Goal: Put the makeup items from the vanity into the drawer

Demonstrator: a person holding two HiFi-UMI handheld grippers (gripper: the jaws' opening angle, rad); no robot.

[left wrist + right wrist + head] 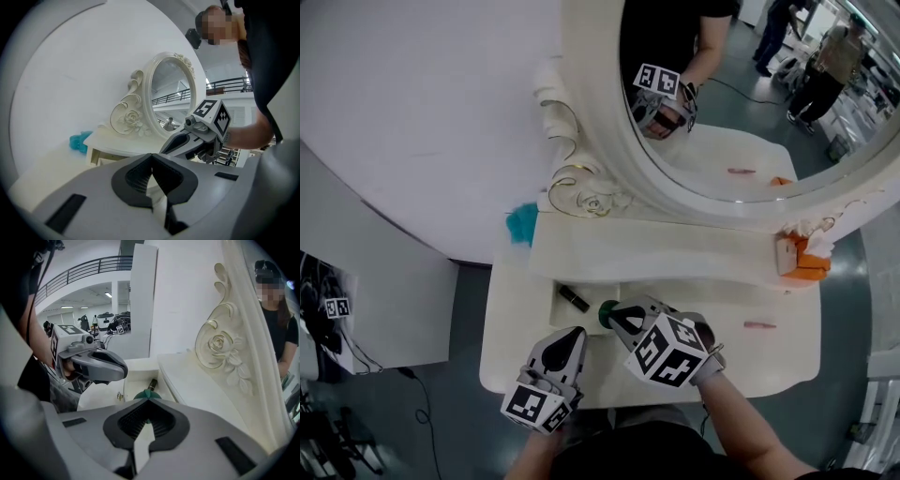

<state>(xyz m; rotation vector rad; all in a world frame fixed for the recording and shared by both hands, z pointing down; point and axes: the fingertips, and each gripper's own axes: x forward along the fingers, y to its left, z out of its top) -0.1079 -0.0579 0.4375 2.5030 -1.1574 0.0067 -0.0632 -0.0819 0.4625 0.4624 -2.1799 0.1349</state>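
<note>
The cream vanity's small drawer [584, 320] stands open, with a black tube [574, 298] lying in it. My right gripper [615, 318] hangs over the drawer's right end, shut on a dark green round-ended item [605, 314]. In the right gripper view that green item [146, 394] pokes out past the closed jaws above the drawer [136, 380], and the black tube [151, 383] lies beyond it. My left gripper [573, 336] hovers at the drawer's front, its jaws shut and empty [151, 157]. A pink stick [759, 325] lies on the vanity top to the right.
An oval mirror [750, 84] in a carved frame rises behind the raised shelf [656, 248]. An orange box [802, 258] sits at the shelf's right end, and a teal object [523, 223] at its left end. White wall on the left, grey floor around.
</note>
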